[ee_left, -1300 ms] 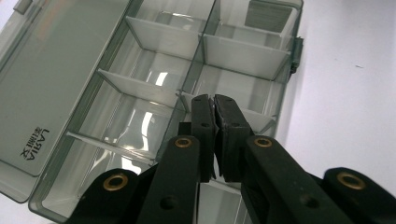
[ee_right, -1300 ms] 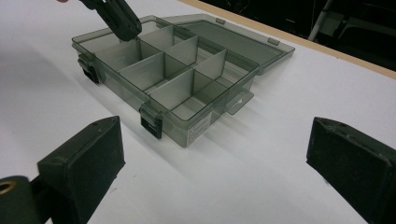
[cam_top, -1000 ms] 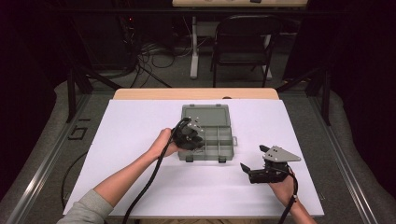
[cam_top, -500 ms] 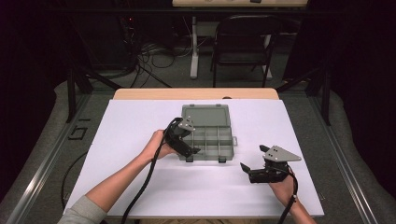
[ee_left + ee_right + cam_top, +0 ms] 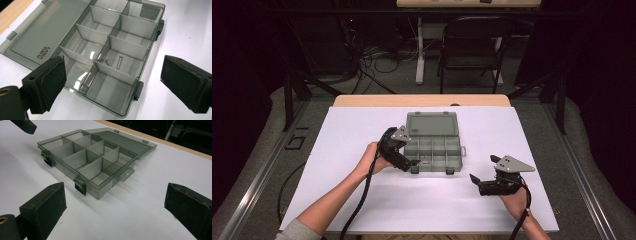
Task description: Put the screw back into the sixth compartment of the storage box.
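Left gripper [image 5: 412,162] hovers at the lower left corner of the open organizer box [image 5: 434,142], mid-frame, jaws just opened wide, nothing between them. Two screws [image 5: 113,62] lie in one compartment, centre of the left gripper view. Right gripper [image 5: 482,170] sits lower right, jaws wide, empty.

The right tool [image 5: 113,210] has its two black jaws standing wide apart at the bottom corners, with nothing between them. Ahead of them, on the white worktop [image 5: 155,195], lies a grey transparent organizer box [image 5: 87,165]. Its lid [image 5: 125,142] is open and lies flat behind it. Thin dividers split the box into several compartments. Two dark latches [image 5: 80,187] sit on the near wall. At the top left corner shows a jaw of the left tool [image 5: 23,125].
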{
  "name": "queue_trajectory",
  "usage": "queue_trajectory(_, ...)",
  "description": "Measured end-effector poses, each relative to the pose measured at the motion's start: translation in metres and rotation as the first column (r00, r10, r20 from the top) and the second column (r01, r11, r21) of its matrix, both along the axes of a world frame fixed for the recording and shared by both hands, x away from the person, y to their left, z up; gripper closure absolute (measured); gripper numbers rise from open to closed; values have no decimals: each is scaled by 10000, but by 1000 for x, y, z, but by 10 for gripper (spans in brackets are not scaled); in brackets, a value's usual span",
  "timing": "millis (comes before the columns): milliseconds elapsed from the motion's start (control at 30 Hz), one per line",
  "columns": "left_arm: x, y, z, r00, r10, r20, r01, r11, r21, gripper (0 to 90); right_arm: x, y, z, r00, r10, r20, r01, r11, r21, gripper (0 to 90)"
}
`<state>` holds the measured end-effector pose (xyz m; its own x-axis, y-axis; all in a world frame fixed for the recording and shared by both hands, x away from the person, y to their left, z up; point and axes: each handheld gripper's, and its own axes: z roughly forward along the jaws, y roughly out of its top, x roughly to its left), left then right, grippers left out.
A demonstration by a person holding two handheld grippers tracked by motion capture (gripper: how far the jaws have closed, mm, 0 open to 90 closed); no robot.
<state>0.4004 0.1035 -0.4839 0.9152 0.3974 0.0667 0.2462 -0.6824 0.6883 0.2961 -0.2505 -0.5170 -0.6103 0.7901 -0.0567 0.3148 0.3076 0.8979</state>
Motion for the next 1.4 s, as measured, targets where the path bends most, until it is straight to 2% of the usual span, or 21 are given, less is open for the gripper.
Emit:
queue_trajectory(133,-2,6,1,9999,132,77,-130,9996,-239,42,0,0,0,10000,0,-71,0,10000,-33,28)
queue_trajectory(367,-3,9,-3,9993,384,10,-384,9986,-360,27,0,0,0,10000,-40,-64,40,10000,-11,28)
queue_trajectory(867,-2,13,-4,9984,563,-38,-564,9972,-492,24,0,0,1,10000,-22,-22,22,10000,-21,28)
queue_trajectory(1400,2,17,-9,9955,884,-339,-905,9939,-638,24,1,1,1,9999,54,-131,-54,10000,32,28)
